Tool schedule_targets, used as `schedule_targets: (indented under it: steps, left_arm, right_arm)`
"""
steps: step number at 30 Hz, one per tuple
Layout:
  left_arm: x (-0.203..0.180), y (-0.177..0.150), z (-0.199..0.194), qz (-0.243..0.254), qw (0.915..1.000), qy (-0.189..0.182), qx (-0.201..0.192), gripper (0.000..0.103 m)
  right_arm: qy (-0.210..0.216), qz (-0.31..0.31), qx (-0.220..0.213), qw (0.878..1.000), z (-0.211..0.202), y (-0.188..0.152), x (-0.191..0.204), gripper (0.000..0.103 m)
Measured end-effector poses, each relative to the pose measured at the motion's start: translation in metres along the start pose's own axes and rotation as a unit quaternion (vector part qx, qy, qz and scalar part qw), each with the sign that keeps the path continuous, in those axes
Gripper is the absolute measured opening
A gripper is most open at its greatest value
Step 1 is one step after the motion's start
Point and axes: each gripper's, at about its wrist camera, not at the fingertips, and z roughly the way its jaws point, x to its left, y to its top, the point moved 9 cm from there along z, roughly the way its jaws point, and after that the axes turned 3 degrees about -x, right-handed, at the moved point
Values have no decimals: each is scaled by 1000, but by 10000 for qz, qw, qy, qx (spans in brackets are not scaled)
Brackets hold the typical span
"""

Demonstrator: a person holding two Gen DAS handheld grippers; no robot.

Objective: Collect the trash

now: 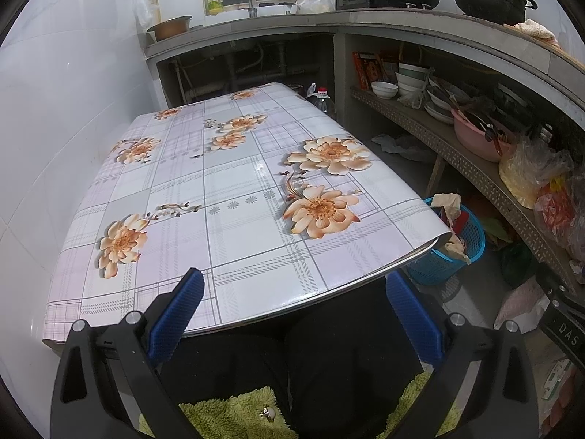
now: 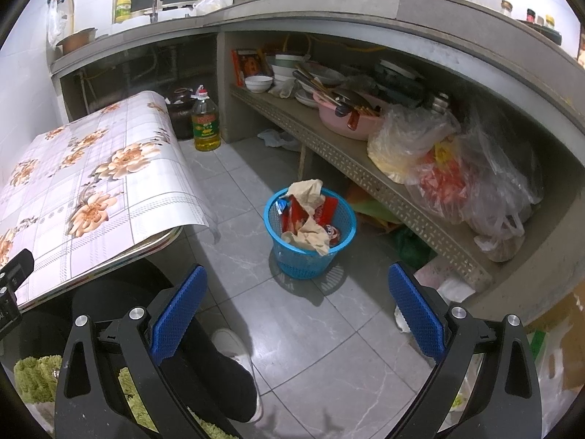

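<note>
Left gripper: jaws spread wide, holding nothing, hanging over the near edge of the floral table.
Right gripper: also wide apart and holding nothing, aimed at the floor.
Trash: crumpled paper and red wrappers stuffed in the blue basket on the tiles, just beside the table corner.

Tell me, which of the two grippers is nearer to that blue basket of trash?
Right, as far as I can judge. The right gripper is open and looks straight at the blue basket on the floor. The left gripper hangs over the table edge, with the basket off to its right.
</note>
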Motion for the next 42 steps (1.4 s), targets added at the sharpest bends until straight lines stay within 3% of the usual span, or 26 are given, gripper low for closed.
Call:
schedule_targets:
  steps: [42]
  left_arm:
    - [1,0,0,-17,10000,-12,17,98]
  right_arm:
    - [8,10,5,10000,-1,2,3,95]
